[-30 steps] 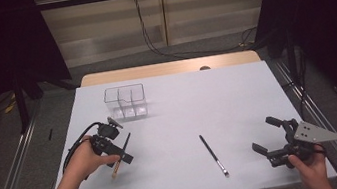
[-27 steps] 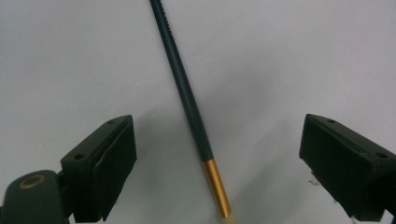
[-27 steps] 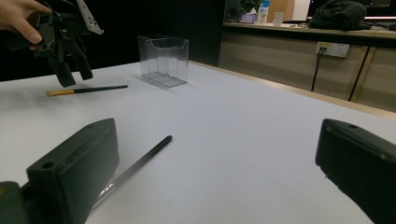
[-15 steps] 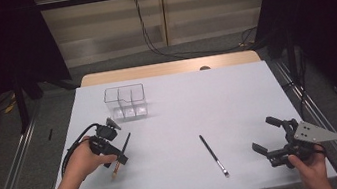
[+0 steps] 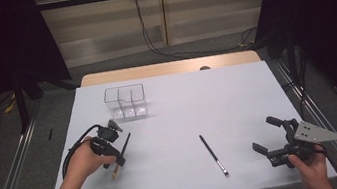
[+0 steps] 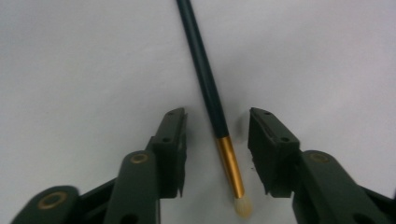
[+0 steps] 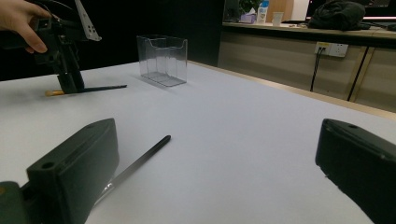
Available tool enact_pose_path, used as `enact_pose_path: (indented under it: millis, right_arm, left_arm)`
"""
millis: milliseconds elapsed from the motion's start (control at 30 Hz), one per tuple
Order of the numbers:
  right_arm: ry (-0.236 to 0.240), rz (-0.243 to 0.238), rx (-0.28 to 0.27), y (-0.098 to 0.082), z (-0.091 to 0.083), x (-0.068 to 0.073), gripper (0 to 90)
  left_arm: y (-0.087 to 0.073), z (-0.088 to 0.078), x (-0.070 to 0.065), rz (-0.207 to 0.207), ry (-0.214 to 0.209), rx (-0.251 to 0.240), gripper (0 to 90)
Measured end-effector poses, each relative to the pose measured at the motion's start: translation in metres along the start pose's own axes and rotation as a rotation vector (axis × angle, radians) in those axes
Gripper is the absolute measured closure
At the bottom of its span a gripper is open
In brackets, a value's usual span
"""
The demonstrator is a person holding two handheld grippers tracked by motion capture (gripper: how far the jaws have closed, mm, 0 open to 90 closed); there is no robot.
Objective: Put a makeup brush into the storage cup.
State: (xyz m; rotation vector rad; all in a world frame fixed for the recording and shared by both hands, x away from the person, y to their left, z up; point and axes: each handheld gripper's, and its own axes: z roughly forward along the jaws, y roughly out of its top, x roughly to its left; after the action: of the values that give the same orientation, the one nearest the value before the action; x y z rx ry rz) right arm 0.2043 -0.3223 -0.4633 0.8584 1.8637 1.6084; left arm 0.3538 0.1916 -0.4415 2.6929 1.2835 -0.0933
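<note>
My left gripper [image 6: 217,135]: jaws spread astride the gold-banded brush [image 6: 219,126], not touching | my right gripper [image 5: 274,135]: wide apart, near table [image 5: 237,94] edge | second brush [image 5: 214,155] lies between | clear box [image 5: 125,101] behind.

White table [image 5: 237,94] with a clear divided box [image 5: 125,101] as landmark. Nearer than the box: left gripper [image 5: 116,155] over a gold-ferruled brush [image 5: 121,154]. Right of the box: dark brush [image 5: 214,155], then right gripper [image 5: 268,135], jaws apart.

clear box [image 5: 125,101] far-left, mid-table seemingly open
</note>
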Motion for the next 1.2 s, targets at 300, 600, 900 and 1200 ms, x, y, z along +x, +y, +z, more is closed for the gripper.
enact_pose_path:
  millis: [300,600,900,1200]
  right_arm:
    - [-0.001,0.003,0.003,-0.0003,0.0005,-0.0002,0.0]
    - [-0.001,0.001,0.006,-0.0003,0.0007,0.0005,0.0]
    - [-0.003,-0.003,0.010,-0.0005,0.0003,-0.0008,0.0]
    - [-0.011,-0.002,0.008,0.0003,-0.0006,-0.0014,0.0]
  left_arm:
    - [0.0025,0.0017,-0.0013,-0.003,0.068,0.021,79.1]
    - [0.0068,0.0043,-0.0086,0.026,0.119,0.051,80.7]
    - [0.0073,0.0034,-0.0078,0.066,0.100,0.054,84.2]
    - [0.0048,0.0002,-0.0053,0.076,0.075,0.025,84.3]
